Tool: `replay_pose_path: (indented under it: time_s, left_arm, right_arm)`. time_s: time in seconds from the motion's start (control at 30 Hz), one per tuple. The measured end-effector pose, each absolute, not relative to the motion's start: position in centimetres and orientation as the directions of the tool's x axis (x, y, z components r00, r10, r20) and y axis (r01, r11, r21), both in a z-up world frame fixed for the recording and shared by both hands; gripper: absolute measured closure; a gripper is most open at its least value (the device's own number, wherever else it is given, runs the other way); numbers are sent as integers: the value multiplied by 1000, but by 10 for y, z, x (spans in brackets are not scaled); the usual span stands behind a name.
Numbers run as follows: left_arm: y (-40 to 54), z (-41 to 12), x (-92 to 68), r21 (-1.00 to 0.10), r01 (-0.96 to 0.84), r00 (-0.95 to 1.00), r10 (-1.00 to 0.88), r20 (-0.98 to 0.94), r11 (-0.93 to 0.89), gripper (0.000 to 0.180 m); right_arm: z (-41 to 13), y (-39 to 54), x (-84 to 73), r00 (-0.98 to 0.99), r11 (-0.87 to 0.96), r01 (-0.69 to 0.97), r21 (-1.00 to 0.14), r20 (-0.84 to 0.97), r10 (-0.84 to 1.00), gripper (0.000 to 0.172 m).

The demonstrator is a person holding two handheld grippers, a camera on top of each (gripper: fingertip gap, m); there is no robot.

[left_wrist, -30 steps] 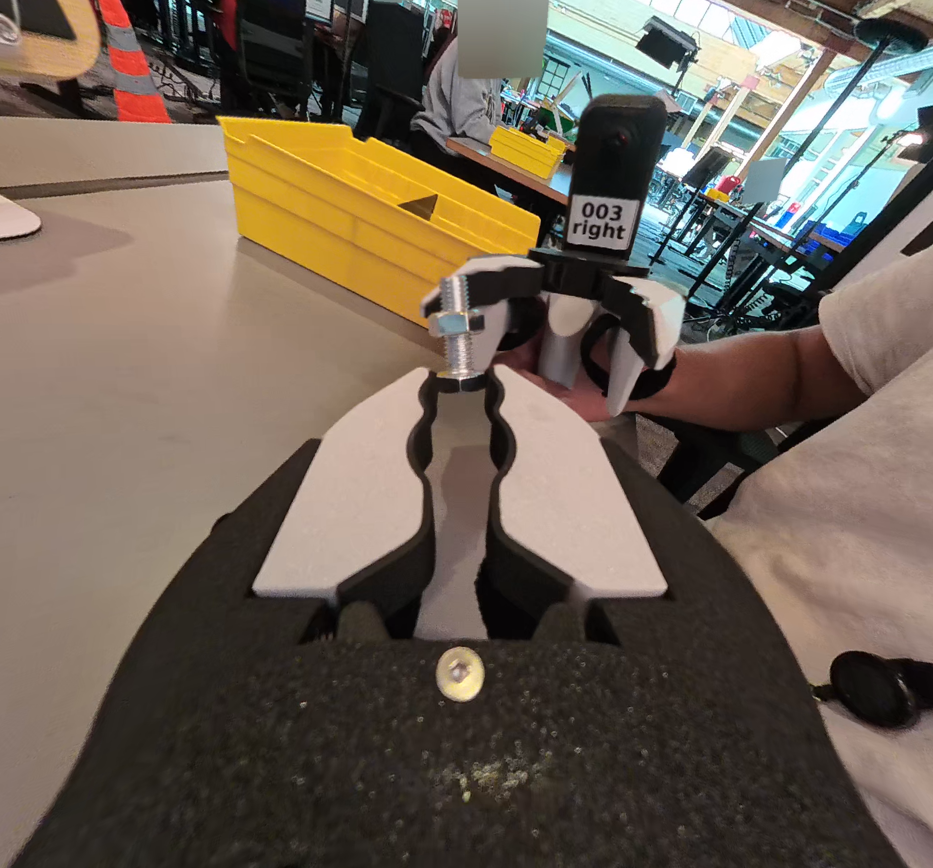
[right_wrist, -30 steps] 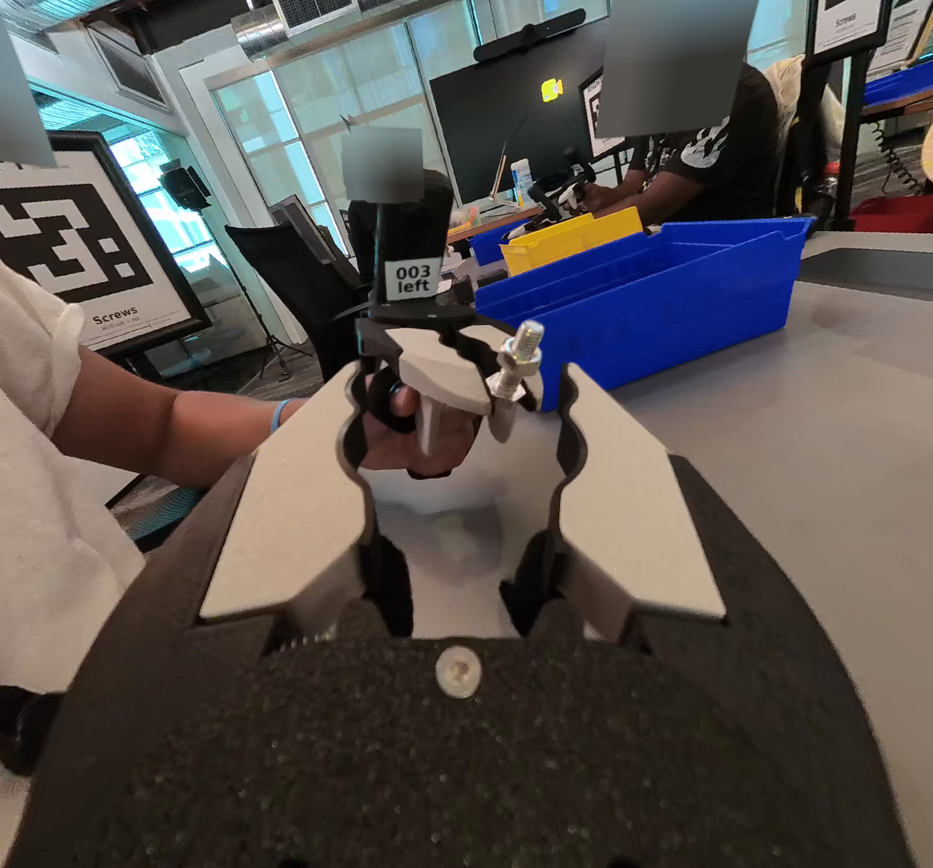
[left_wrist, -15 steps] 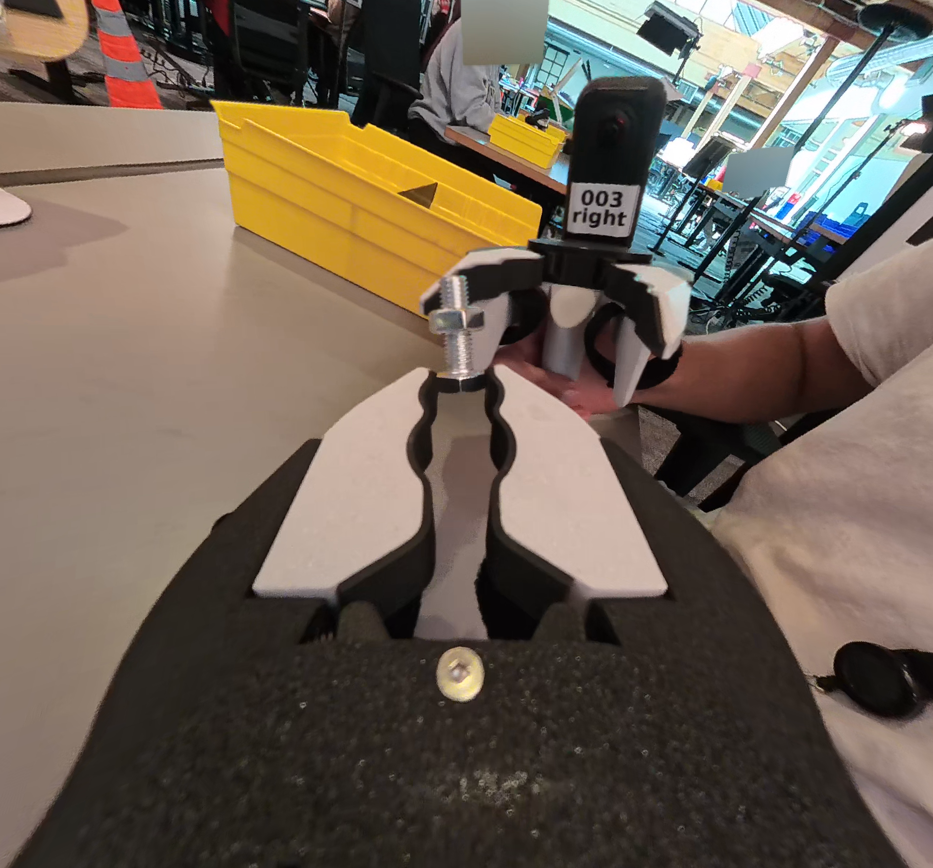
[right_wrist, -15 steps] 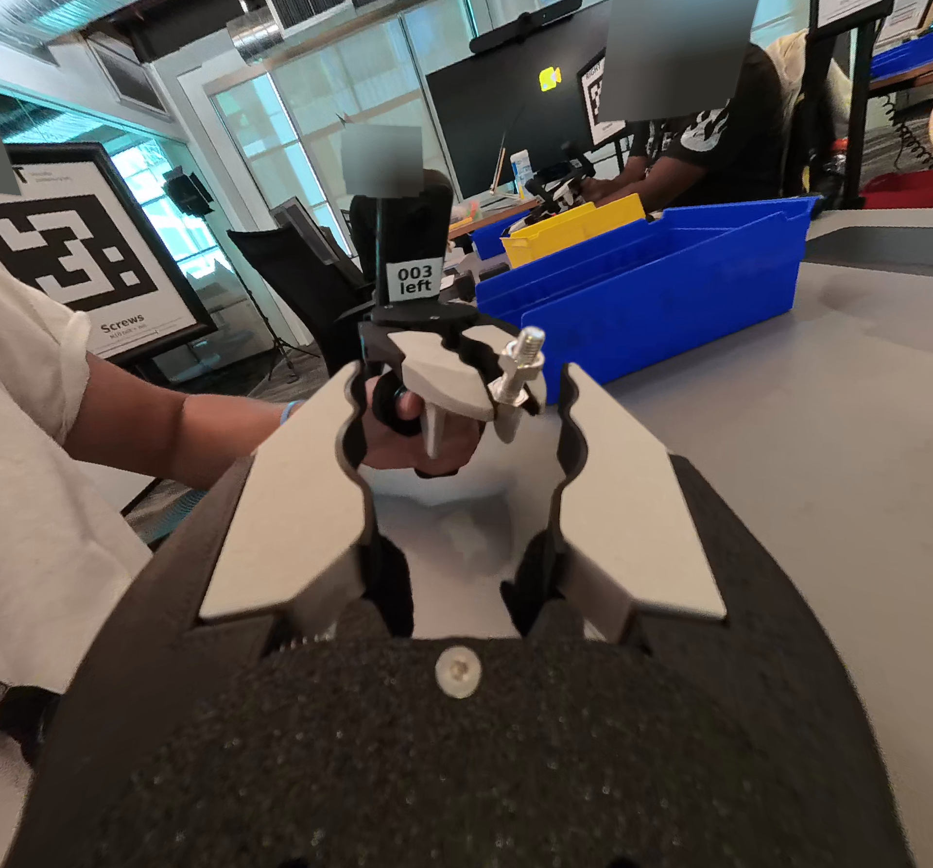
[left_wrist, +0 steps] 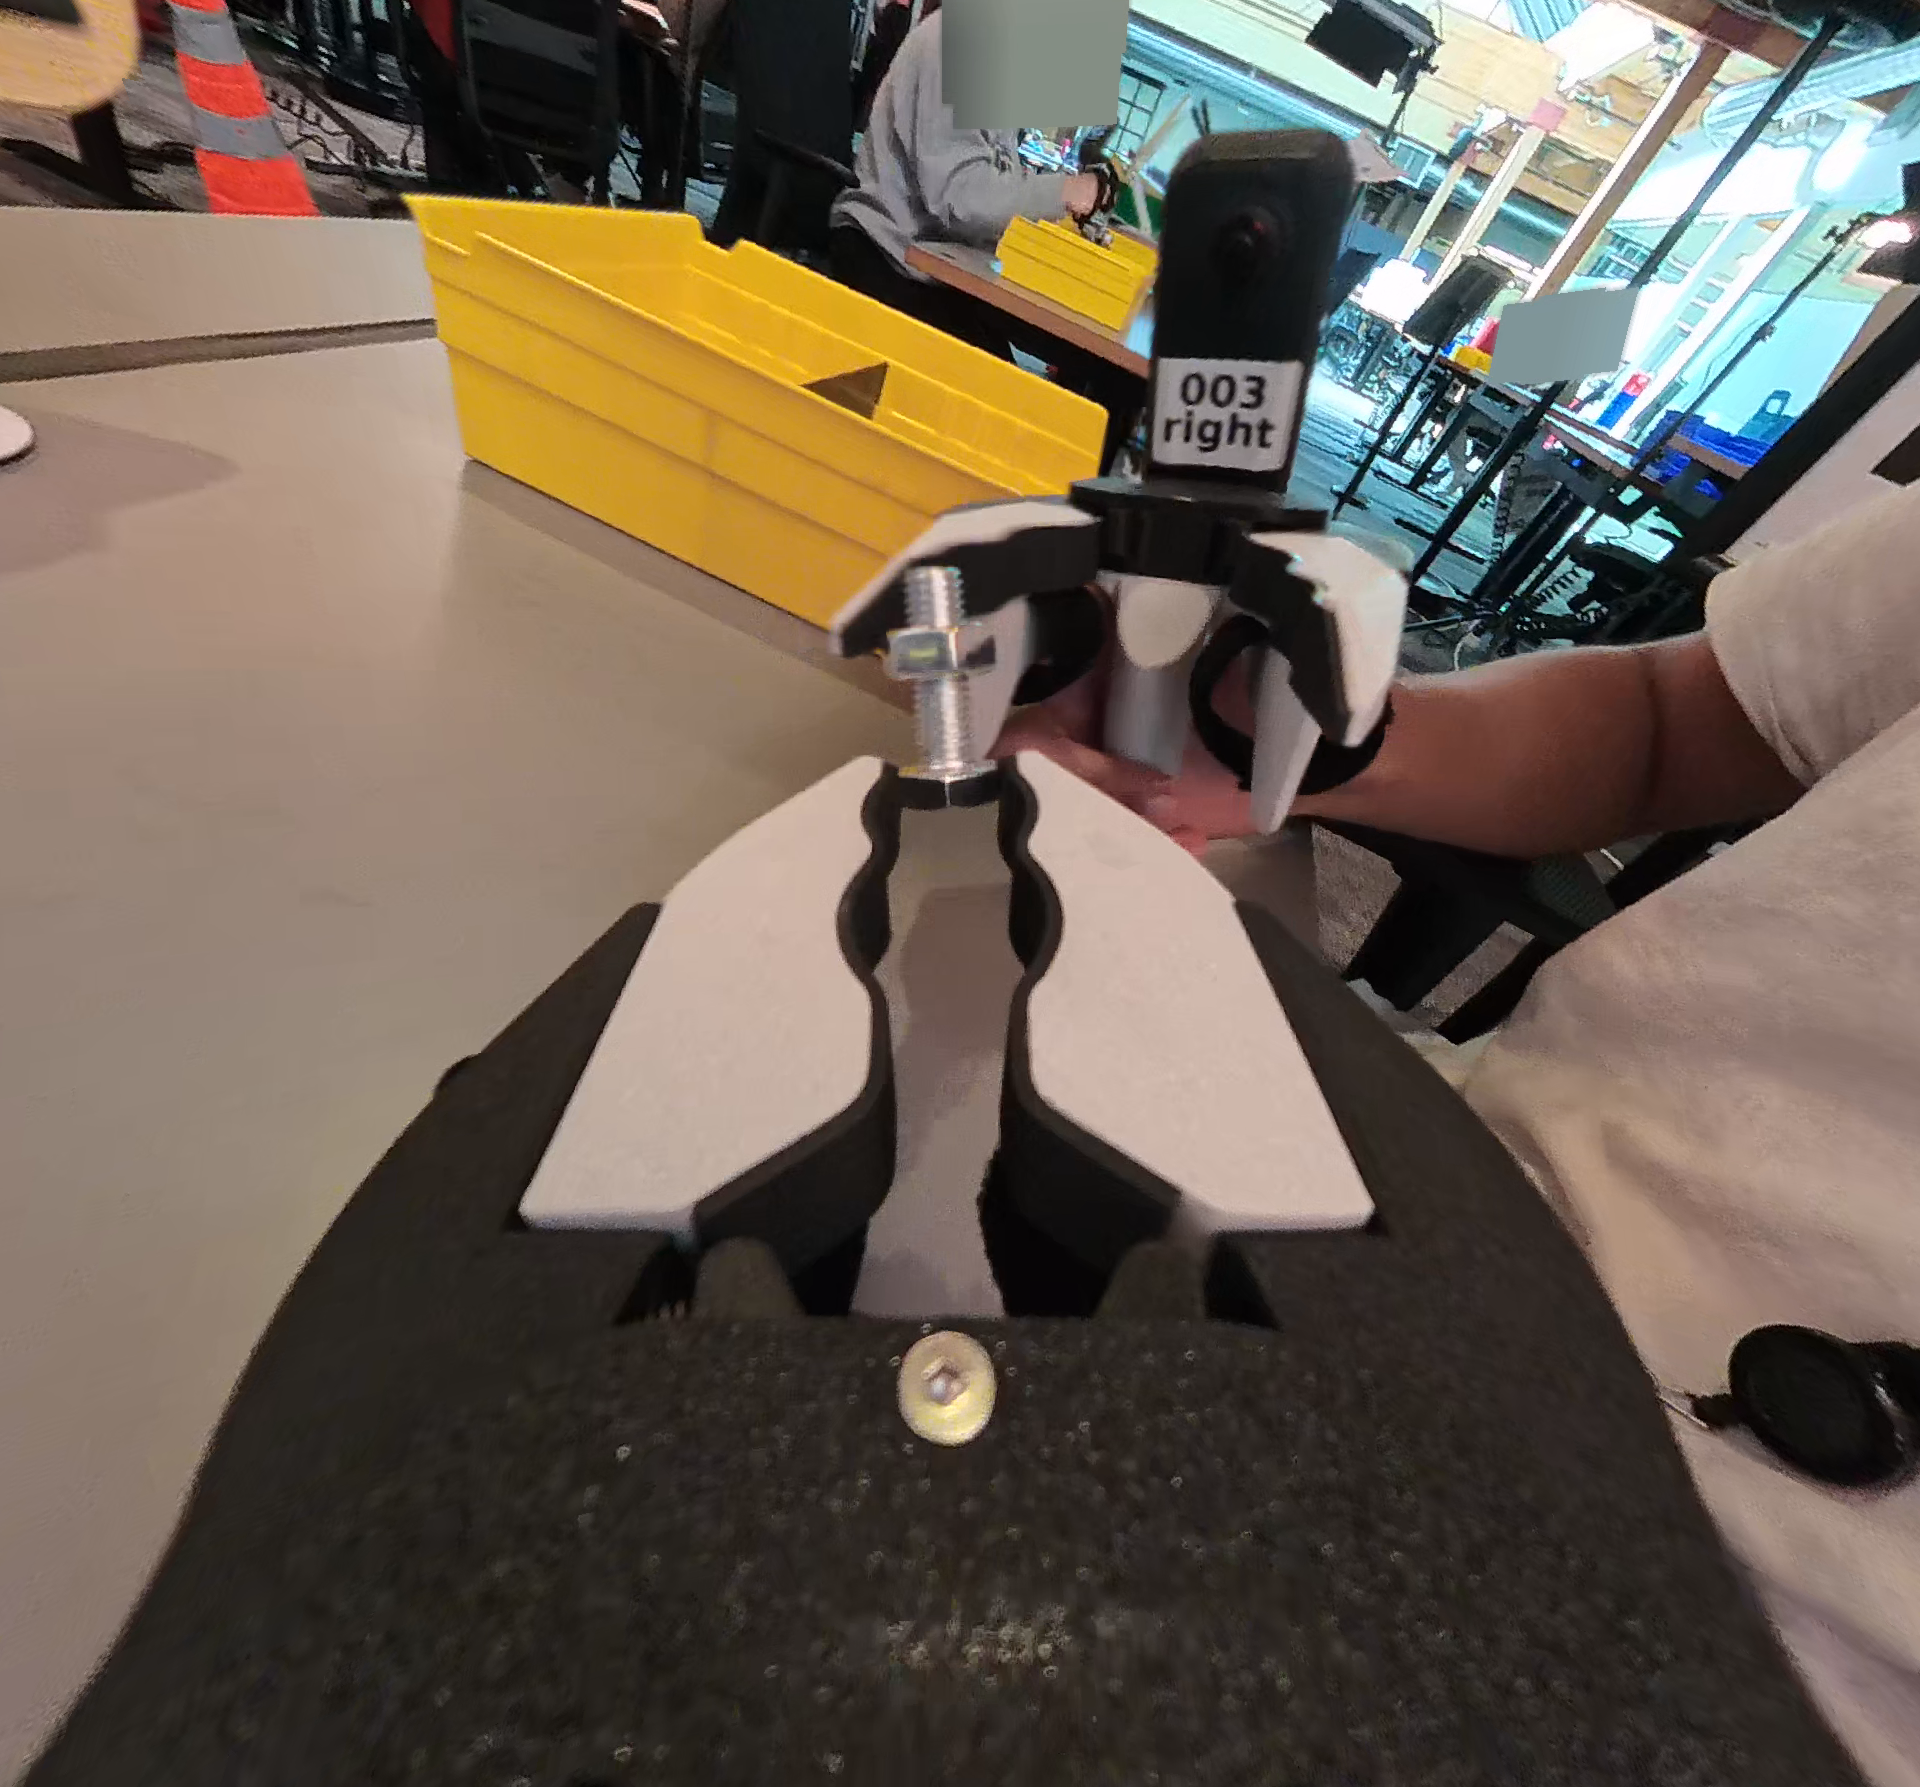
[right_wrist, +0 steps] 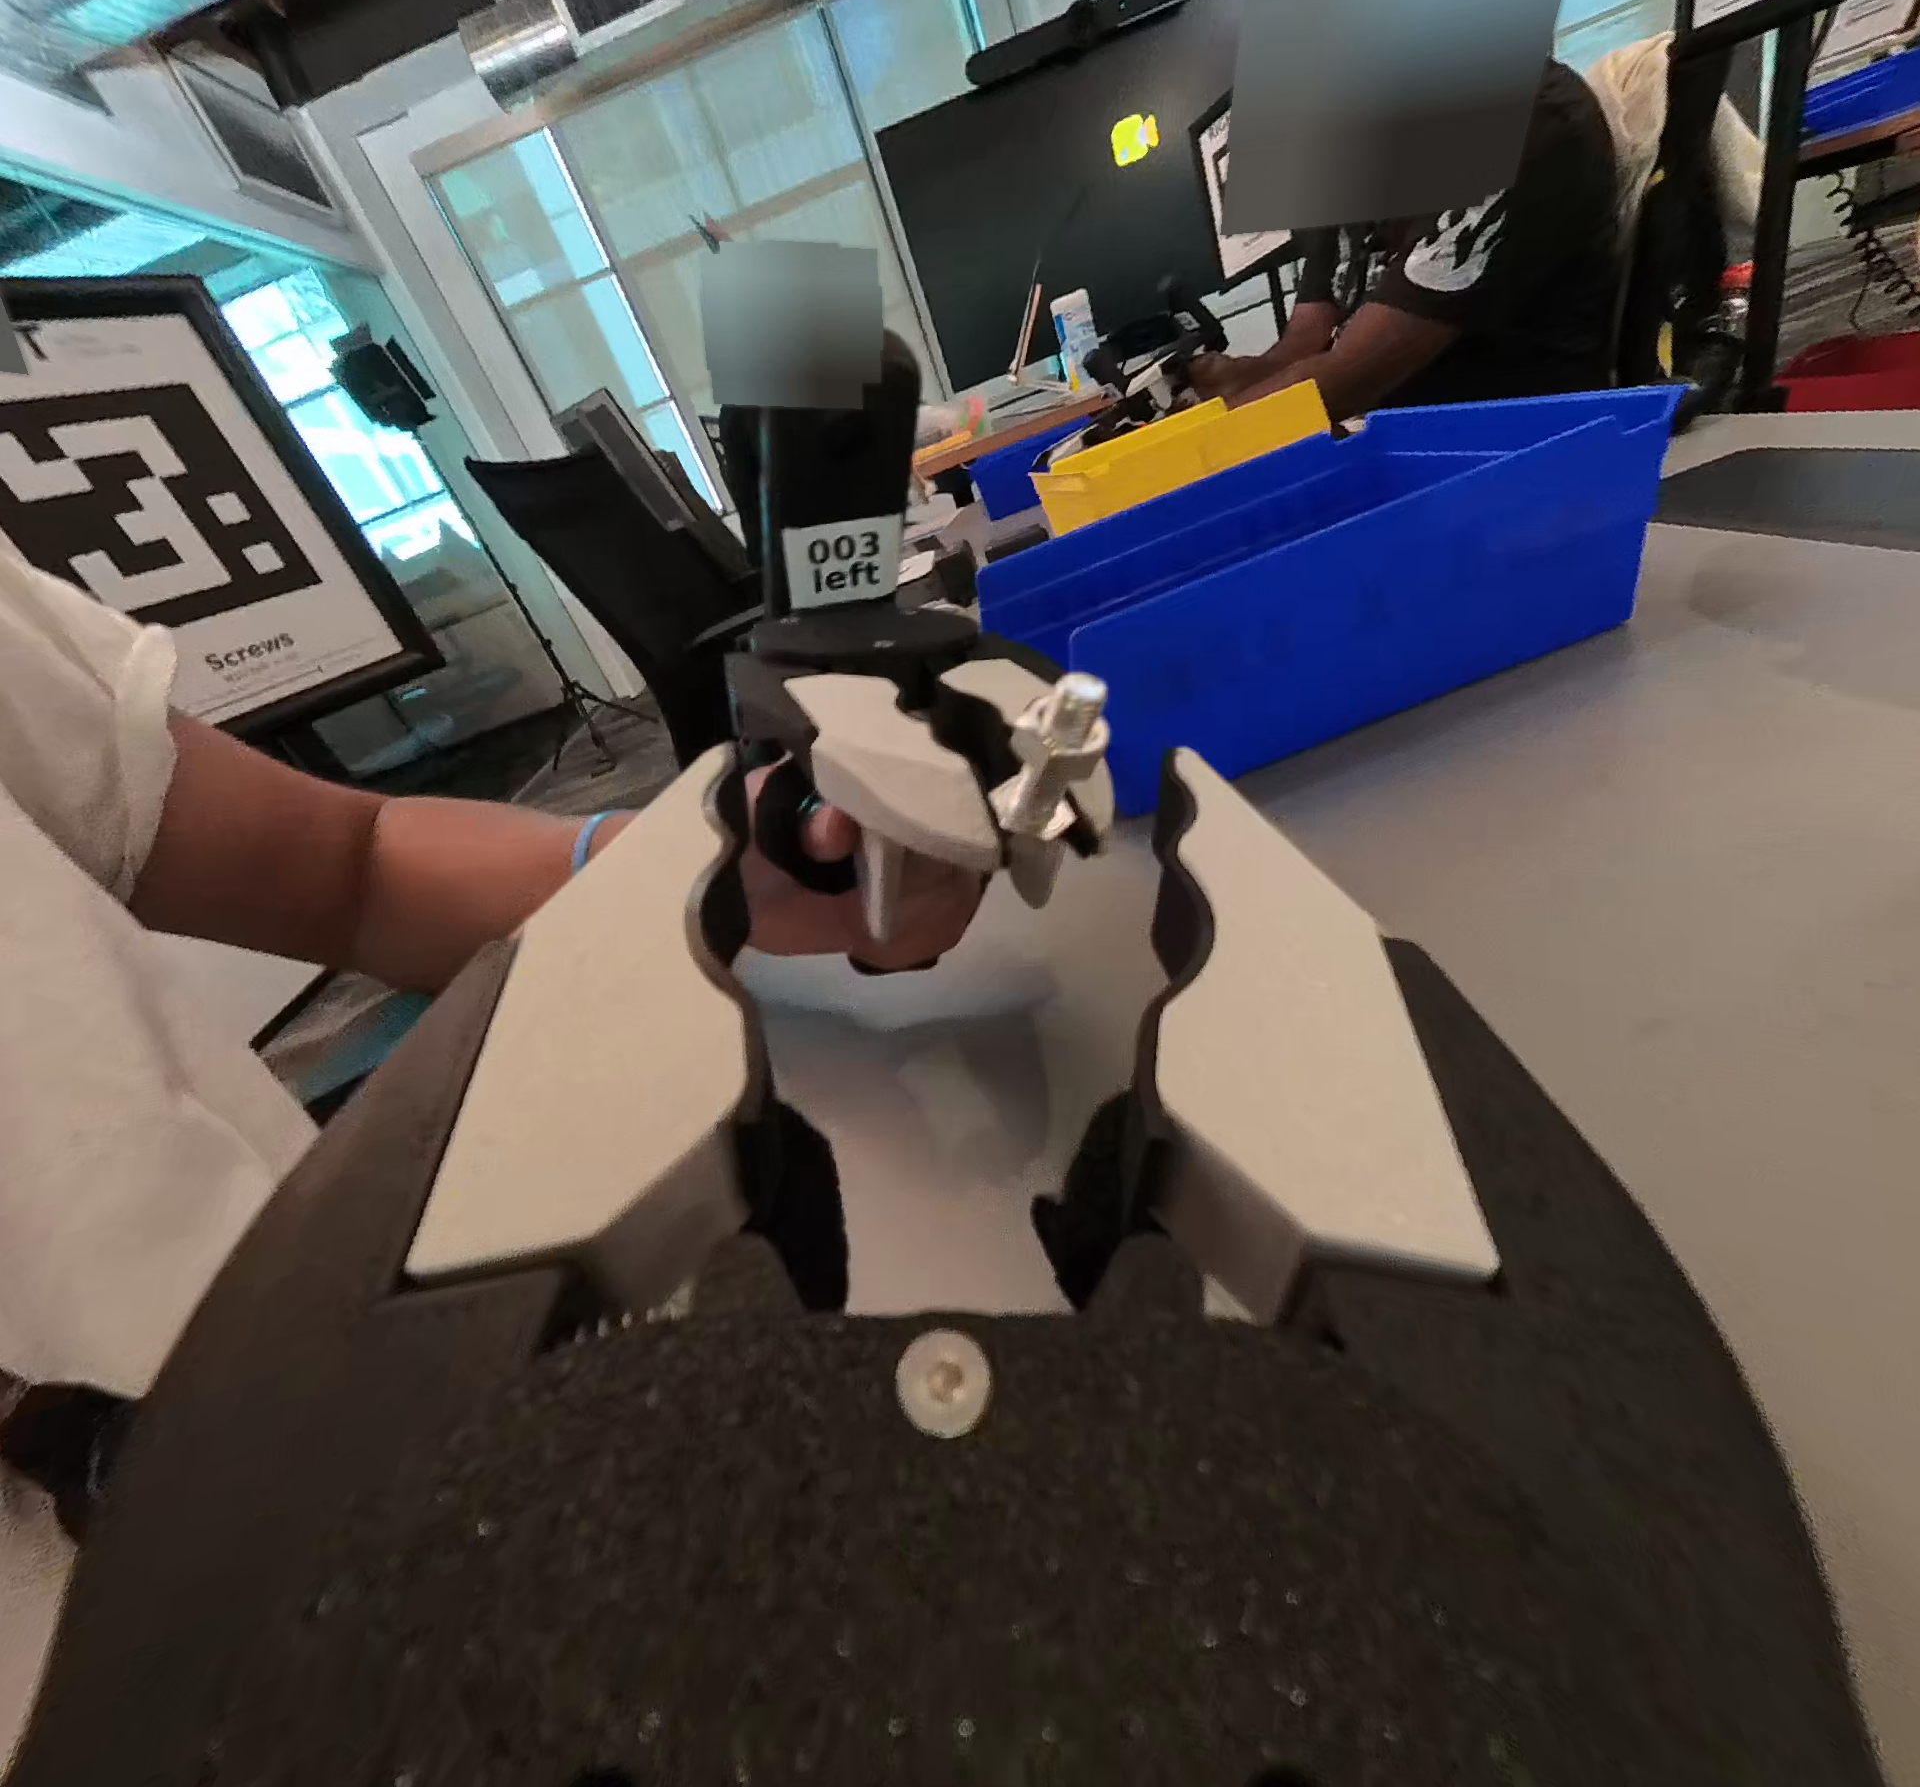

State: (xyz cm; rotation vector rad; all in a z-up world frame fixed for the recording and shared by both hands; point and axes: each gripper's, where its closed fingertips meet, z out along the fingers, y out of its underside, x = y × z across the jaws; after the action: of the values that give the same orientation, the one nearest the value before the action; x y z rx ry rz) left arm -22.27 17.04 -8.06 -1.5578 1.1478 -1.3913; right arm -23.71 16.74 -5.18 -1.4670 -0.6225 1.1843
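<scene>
My left gripper (left_wrist: 940, 781) is shut on the hexagonal head of a silver bolt (left_wrist: 940, 698), which stands upright above the fingertips. A silver nut (left_wrist: 928, 651) sits partway down its thread. My right gripper (left_wrist: 1132, 636) faces me, wide open, with one finger (left_wrist: 935, 563) just behind the nut and bolt top. In the right wrist view the bolt (right_wrist: 1044, 761) tilts in the left gripper (right_wrist: 1023, 833), between the spread fingers of my right gripper (right_wrist: 940, 781) and nearer the right finger (right_wrist: 1226, 864). Neither of the right gripper's pads presses on it.
A yellow bin (left_wrist: 675, 387) stands on the grey table (left_wrist: 260, 698) beyond the left gripper. A blue bin (right_wrist: 1351, 574) stands behind the bolt in the right wrist view. An orange cone (left_wrist: 223, 106) and seated people are in the background.
Both grippers keep nearly the same pose. The bolt stays in the left grasp. The right fingers stay spread around it.
</scene>
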Motion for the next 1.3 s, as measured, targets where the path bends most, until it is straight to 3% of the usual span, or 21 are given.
replay_pose_path:
  time_s: [0.27,0.47,1.3]
  left_arm:
    - [156,-83,-212,-933,-166,-39,-943,329,-319,163]
    - [170,-78,-222,-927,-123,-11,-934,358,-354,163]
    - [156,-86,-213,-928,-190,-56,-940,335,-320,163]
  right_arm:
    - [-45,162,-263,263,-295,-229,-927,-351,899,89]
    - [-44,170,-239,357,-245,-247,-938,-323,877,93]
    - [-44,167,-264,278,-265,-221,-939,-321,906,87]
